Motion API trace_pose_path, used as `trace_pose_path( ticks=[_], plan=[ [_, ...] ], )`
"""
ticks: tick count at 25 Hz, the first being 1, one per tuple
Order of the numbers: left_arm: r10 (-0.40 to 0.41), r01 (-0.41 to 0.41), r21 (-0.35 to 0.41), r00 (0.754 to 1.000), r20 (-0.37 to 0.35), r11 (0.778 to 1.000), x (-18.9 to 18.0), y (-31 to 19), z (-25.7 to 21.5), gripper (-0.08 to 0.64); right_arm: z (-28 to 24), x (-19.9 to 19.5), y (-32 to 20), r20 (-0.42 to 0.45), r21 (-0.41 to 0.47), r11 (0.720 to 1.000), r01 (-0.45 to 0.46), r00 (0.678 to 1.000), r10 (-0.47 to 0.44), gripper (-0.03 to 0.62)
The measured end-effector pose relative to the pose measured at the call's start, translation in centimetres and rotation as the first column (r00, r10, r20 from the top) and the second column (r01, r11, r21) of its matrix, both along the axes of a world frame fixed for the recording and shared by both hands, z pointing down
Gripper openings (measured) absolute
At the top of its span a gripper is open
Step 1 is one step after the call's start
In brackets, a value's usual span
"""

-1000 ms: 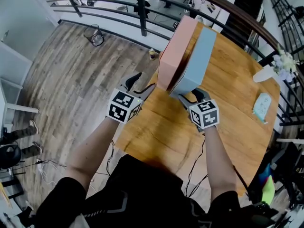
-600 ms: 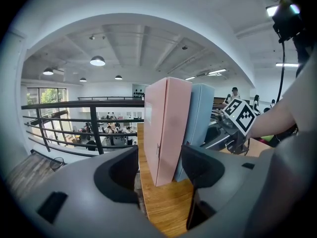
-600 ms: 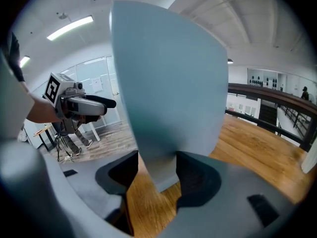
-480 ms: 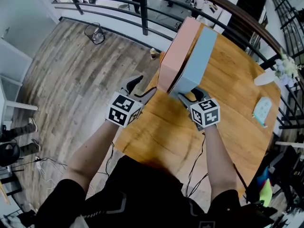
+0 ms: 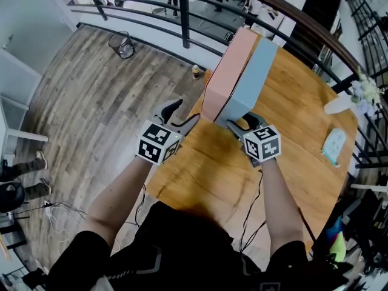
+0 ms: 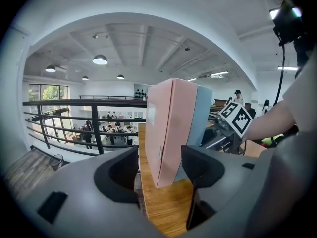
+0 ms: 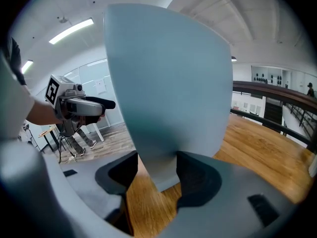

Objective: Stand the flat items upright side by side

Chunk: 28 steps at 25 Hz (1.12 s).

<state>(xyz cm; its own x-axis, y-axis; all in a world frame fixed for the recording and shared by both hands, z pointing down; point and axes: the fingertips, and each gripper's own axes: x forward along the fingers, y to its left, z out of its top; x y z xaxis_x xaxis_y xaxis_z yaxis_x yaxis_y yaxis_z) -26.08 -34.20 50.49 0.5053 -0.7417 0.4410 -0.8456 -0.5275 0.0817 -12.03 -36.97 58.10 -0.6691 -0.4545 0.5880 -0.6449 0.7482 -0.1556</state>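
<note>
— Near the top middle of the head view, what stands on the table (image 5: 291,147)?

— Two flat boxes on edge, side by side. The pink box (image 5: 227,71) is on the left and the blue box (image 5: 253,80) on the right, with their broad faces touching. They stand by the table's left edge, close to the corner that points at the railing (image 5: 182,17).

— Where is the right gripper (image 5: 241,121)?

— Just below the blue box in the frame, at its near lower end. Its jaws are closed onto that box. In the right gripper view the box fills the gap, with a pad against each face.

— Does the box rest on the wood?

— Its lower corner comes down to the wood. I cannot tell whether it bears on it.

— And the left gripper (image 5: 185,110)?

— It is left of the other one, beside the pink box's near lower corner, and its jaws are spread wide. In the left gripper view the pink box's narrow end stands ahead between the two jaws. A gap shows on the left side, and no pad presses on the box.

— Anything else on the table?

— A small pale pouch (image 5: 334,139) lies near the right edge, well apart from the boxes.
</note>
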Motion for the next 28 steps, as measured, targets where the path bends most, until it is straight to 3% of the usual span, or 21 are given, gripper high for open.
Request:
trace_pose_path(
  ticks=[10, 14, 28],
  plan=[
    [0.013, -0.013, 0.002, 1.0, -0.002, 1.0, 0.1, -0.2, -0.1, 0.288, 0.5, 0.6, 0.2, -0.011, -0.022, 1.0, -0.019, 1.0, 0.019, 0.25],
    [-0.022, 0.022, 0.001, 1.0, -0.021, 1.0, -0.5, -0.1, -0.9, 0.288, -0.1, 0.5, 1.1, -0.015, -0.02, 1.0, -0.023, 1.0, 0.022, 0.262],
    [0.062, -0.057, 0.097, 0.996, -0.056, 0.994, 0.4, 1.2, -5.4, 0.288, -8.6, 6.4, 5.6, 0.03, 0.095, 0.979, -0.18, 0.984, 0.178, 0.261]
  ],
)
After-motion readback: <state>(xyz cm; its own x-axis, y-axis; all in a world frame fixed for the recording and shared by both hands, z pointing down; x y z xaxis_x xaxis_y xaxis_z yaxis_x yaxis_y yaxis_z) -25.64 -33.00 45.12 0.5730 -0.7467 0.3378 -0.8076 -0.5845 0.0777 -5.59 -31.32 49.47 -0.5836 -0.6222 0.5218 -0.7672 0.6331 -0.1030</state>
